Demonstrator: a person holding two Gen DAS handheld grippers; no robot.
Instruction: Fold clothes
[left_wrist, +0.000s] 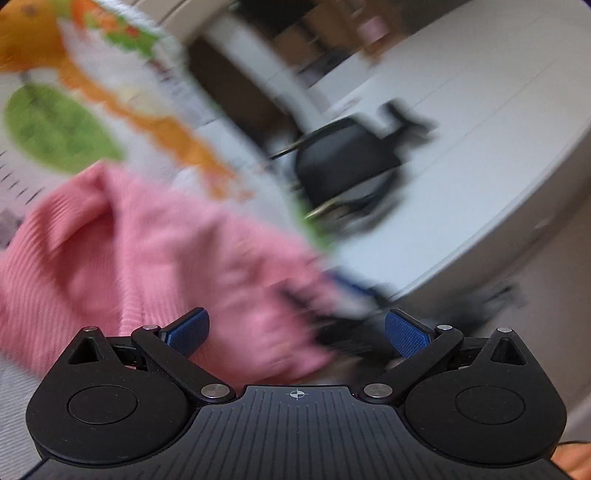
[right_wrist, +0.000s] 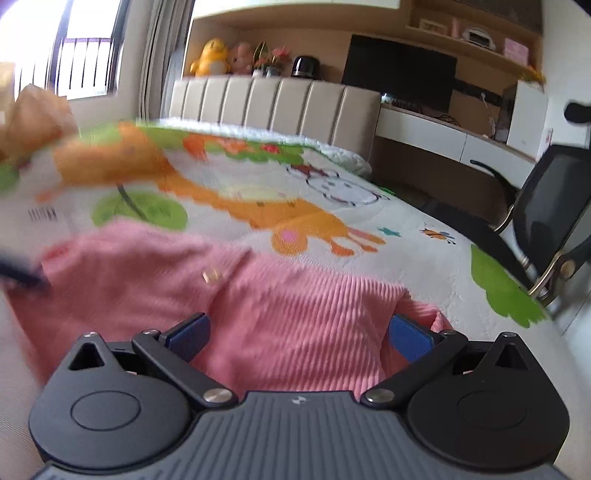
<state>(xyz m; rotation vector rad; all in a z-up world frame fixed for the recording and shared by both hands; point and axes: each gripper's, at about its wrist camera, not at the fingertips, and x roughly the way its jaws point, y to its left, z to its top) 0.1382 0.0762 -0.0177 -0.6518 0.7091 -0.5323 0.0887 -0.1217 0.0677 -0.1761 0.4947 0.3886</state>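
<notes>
On the cartoon-print white bedspread (right_wrist: 424, 221) lies a crumpled pink ribbed knit sweater (right_wrist: 295, 306); left gripper (left_wrist: 297, 332) and right gripper (right_wrist: 299, 334) both gape wide, gripping nothing.

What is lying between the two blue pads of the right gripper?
The pink ribbed garment lies between the open right gripper pads, as the right wrist view shows.

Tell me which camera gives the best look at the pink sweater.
The right wrist view. There the pink sweater lies spread on the bed cover, its ribbing sharp and a small gold button visible. The left wrist view shows the same sweater smeared by motion blur, bunched, with its right part lost in the blur.
</notes>
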